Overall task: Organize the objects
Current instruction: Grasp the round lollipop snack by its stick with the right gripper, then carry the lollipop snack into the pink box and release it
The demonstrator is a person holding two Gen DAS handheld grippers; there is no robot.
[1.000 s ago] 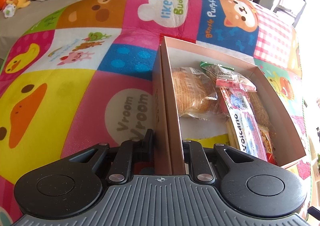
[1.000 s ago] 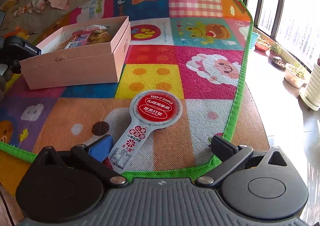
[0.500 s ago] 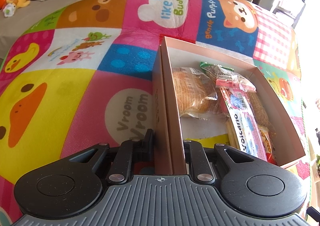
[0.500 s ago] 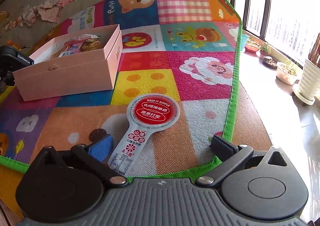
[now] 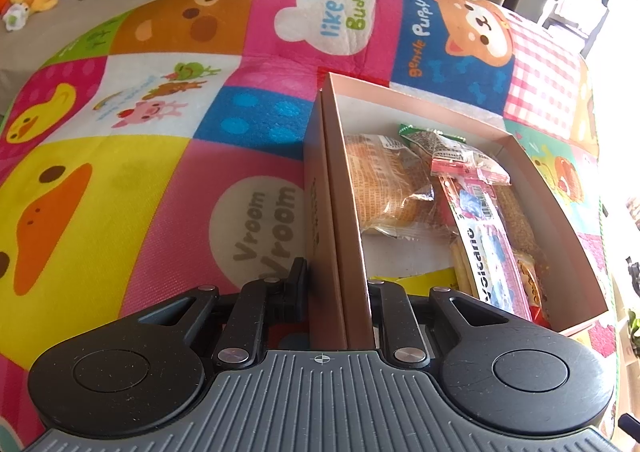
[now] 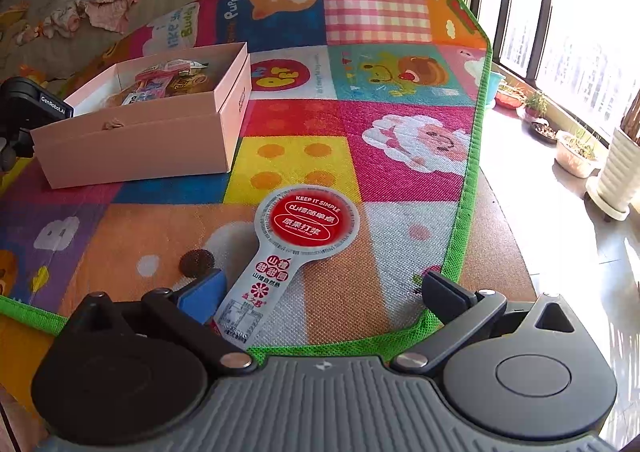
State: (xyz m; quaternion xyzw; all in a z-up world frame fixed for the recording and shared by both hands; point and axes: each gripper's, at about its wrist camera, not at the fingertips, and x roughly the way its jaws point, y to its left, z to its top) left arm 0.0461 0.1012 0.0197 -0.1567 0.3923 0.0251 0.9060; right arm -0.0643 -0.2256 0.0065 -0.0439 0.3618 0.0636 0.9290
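Note:
A pink cardboard box (image 5: 560, 212) holds several snack packets (image 5: 476, 196) on the colourful play mat. My left gripper (image 5: 338, 284) is shut on the box's near side wall (image 5: 340, 212), one finger outside, one inside. The box also shows at the left in the right wrist view (image 6: 152, 144). A paddle-shaped snack packet with a red round label (image 6: 296, 240) lies on the mat just ahead of my right gripper (image 6: 320, 292), which is open and empty; its handle end lies beside my left finger. A small dark round piece (image 6: 196, 262) lies left of it.
The mat's green edge (image 6: 464, 220) runs along the right, with bare floor and flower pots (image 6: 576, 152) by the window beyond. A sofa with clothes (image 6: 100, 8) and toys (image 5: 28, 0) stands behind the mat.
The right gripper view has shifted slightly, with the paddle packet now a little nearer and more central. The left gripper still holds the box wall; the box has not visibly moved.

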